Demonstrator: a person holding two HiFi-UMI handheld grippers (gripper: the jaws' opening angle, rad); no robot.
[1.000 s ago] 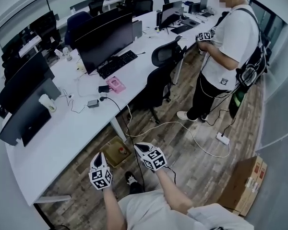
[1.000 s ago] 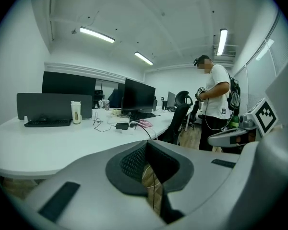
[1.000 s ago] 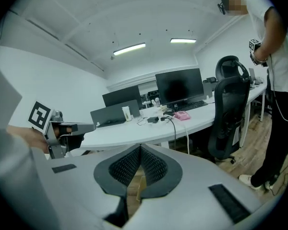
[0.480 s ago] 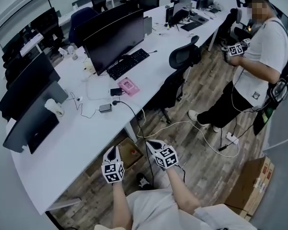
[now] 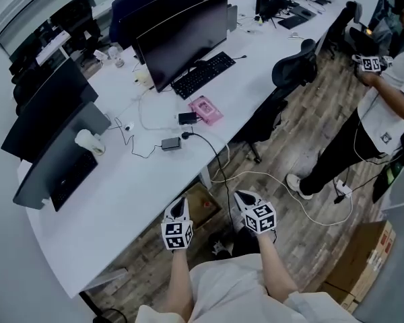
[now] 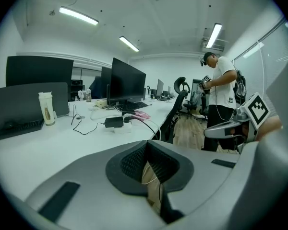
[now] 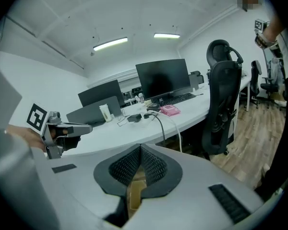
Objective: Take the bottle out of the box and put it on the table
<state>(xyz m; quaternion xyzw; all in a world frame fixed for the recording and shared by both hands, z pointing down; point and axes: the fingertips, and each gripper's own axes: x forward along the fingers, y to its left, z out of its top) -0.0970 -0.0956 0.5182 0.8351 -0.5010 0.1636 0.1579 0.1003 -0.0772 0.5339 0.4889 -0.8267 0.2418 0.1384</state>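
Brown box on the floor (just beside white table).

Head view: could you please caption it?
Left gripper and right gripper, both shut, flank the cardboard box by the desk.

You worked on a wood-plank floor beside a long white table that ran away from you across the office. It carried dark monitors and a black keyboard. A black office chair stood against its edge, and cardboard cartons sat by the grey wall on your right. Strip lights glowed on the white ceiling.
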